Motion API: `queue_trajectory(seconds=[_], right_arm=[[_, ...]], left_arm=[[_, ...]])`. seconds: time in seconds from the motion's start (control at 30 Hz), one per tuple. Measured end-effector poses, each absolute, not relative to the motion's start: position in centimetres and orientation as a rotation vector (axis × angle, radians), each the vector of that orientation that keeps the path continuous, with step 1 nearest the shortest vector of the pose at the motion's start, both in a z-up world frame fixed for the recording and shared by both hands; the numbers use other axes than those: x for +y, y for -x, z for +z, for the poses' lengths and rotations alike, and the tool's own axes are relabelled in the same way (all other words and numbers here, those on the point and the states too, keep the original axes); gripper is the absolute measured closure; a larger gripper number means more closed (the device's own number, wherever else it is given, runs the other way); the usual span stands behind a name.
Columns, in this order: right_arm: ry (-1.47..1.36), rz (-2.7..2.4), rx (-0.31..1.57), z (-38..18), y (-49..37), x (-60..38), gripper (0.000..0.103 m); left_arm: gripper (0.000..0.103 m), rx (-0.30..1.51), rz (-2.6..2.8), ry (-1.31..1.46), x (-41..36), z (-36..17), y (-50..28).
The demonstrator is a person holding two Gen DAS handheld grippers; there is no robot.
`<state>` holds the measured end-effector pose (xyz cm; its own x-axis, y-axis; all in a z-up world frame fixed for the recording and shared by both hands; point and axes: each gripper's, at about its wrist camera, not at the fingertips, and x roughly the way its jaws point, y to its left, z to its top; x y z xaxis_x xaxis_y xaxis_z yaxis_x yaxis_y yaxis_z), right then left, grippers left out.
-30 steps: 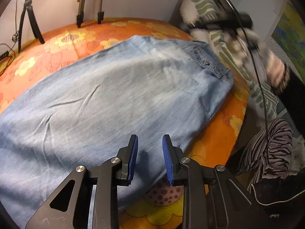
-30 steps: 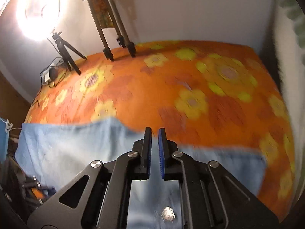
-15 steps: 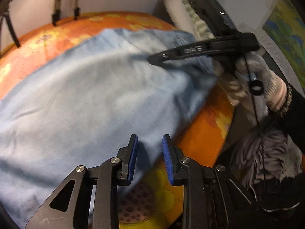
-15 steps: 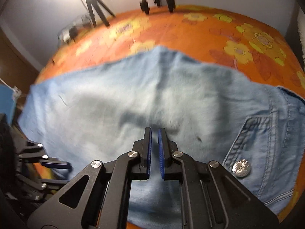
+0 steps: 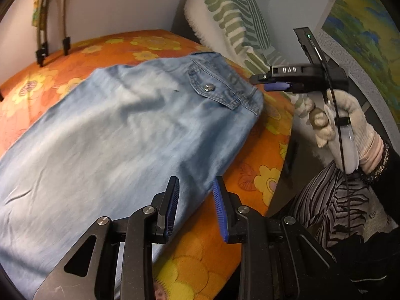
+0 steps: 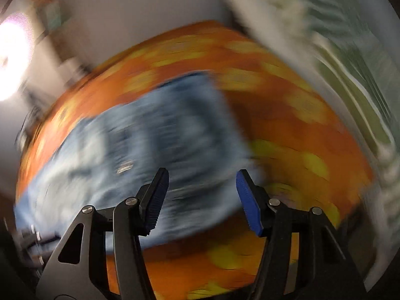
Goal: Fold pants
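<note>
Pants (image 5: pixel 125 137) lie folded lengthwise on the bedspread (image 5: pixel 262 165); cross-folds remain. Right gripper (image 6: pixel 202 197) has just opened (empty); left gripper (image 5: pixel 195 207) stands apart, empty.

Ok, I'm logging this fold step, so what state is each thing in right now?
Jeans: lying flat on the orange bedspread, back pocket buttoned, held by neither gripper.
Left hand-held gripper: partly open over the jeans' near edge, pads not pressing.
Right hand-held gripper: jaws have just been opening, wide now, nothing gripped; view blurred.
Pillow: propped against the wall.
</note>
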<state>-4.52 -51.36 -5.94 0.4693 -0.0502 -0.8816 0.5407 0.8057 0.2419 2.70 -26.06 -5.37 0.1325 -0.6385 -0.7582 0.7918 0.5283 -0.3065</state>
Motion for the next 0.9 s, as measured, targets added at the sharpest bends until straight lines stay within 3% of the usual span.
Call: queue_trajectory(seconds=[0.3, 0.33, 0.4, 0.43, 0.47, 0.63, 0.7, 0.77, 0.9], right_arm=[[-0.771, -0.392, 1.064, -9.6, 5.1, -54.9, 0.045], [-0.755, -0.402, 1.052, -9.6, 4.9, -54.7, 0.049], [-0.701, -0.406, 1.059, -9.5, 4.2, -53.7, 0.078], [-0.687, -0.392, 1.062, -9.4, 3.9, -53.4, 0.087], [-0.681, -0.369, 1.067, -9.3, 3.5, -52.8, 0.089], [-0.44, -0.444, 1.052, -6.9, 2.7, -51.0, 0.091], [-0.417, -0.446, 1.092, -7.1, 2.1, -50.8, 0.085], [-0.392, -0.464, 1.078, -6.0, 2.3, -50.7, 0.07], [-0.339, -0.45, 0.994, -3.0, 2.4, -49.5, 0.067]], left_arm=[[0.078, 1.043, -1.044, -0.208, -26.7, -7.5, -2.6], [0.078, 1.042, -1.044, -0.202, -26.6, -7.5, -2.6], [0.078, 1.044, -1.046, -0.196, -26.6, -7.5, -2.5], [0.078, 1.045, -1.047, -0.192, -26.6, -7.5, -2.6], [0.078, 1.048, -1.049, -0.184, -26.5, -7.6, -2.6], [0.077, 1.062, -1.06, -0.174, -26.5, -7.5, -2.5], [0.075, 1.06, -1.049, -0.159, -25.8, -7.0, -2.4], [0.075, 1.046, -1.02, -0.109, -23.9, -6.1, -2.4], [0.075, 0.986, -0.902, -0.02, -17.8, -3.4, -2.4]])
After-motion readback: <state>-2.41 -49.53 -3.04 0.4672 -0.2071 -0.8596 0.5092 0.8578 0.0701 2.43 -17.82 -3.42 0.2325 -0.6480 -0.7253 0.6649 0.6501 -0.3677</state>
